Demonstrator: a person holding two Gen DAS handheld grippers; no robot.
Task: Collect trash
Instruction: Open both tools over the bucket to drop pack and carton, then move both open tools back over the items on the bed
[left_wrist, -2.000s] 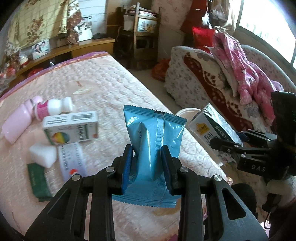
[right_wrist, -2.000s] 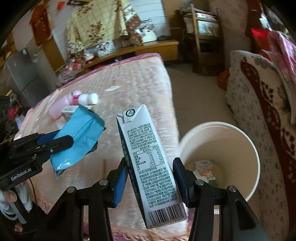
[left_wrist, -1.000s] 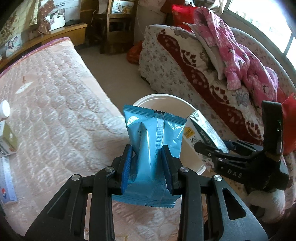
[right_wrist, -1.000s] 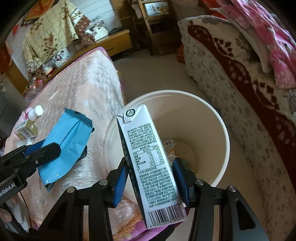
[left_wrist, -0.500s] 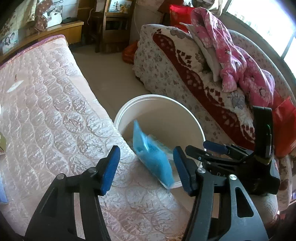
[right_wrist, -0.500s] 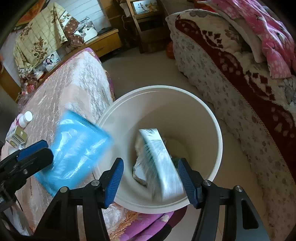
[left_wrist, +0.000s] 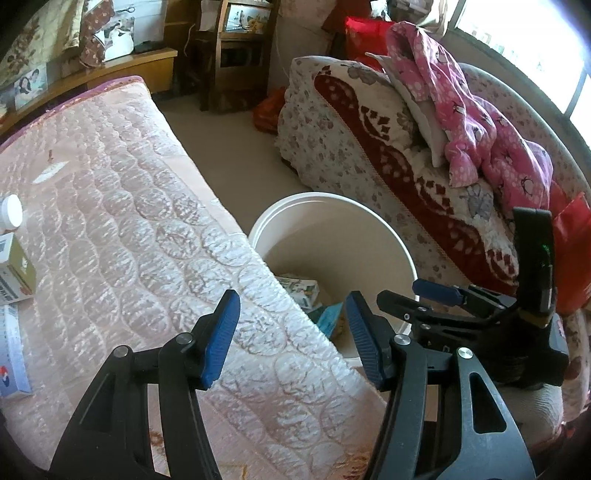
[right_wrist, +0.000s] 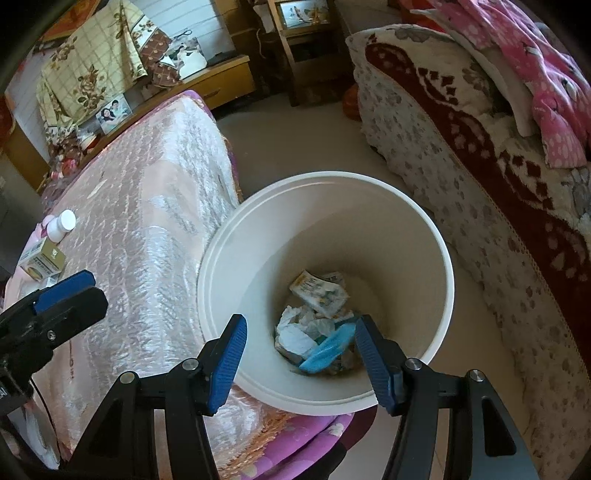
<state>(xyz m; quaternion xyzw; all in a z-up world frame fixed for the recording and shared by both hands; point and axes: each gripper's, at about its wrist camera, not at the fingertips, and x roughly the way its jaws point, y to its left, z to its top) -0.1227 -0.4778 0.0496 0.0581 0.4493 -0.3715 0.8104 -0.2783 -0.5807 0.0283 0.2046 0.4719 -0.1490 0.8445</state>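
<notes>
A white bin (right_wrist: 424, 229) stands on the floor beside the pink quilted bed (right_wrist: 147, 229); it also shows in the left wrist view (left_wrist: 369, 229). In the bin lie the blue wrapper (right_wrist: 327, 349), the milk carton (right_wrist: 319, 291) and crumpled paper. My right gripper (right_wrist: 301, 356) is open and empty right above the bin. My left gripper (left_wrist: 291, 334) is open and empty over the bed's edge, next to the bin. On the bed remain a white-capped bottle (right_wrist: 61, 225) and a small box (right_wrist: 42, 258).
A sofa (left_wrist: 388, 140) with a floral cover and pink clothes (left_wrist: 480, 110) stands right of the bin. Bare floor (left_wrist: 229, 147) runs between bed and sofa. A wooden cabinet (left_wrist: 236, 55) stands at the back. More packets (left_wrist: 11, 350) lie at the bed's left.
Both grippers carried their items over the bin and opened. The blue wrapper and the milk carton fell in and now lie at the bottom. Both grippers are empty.
</notes>
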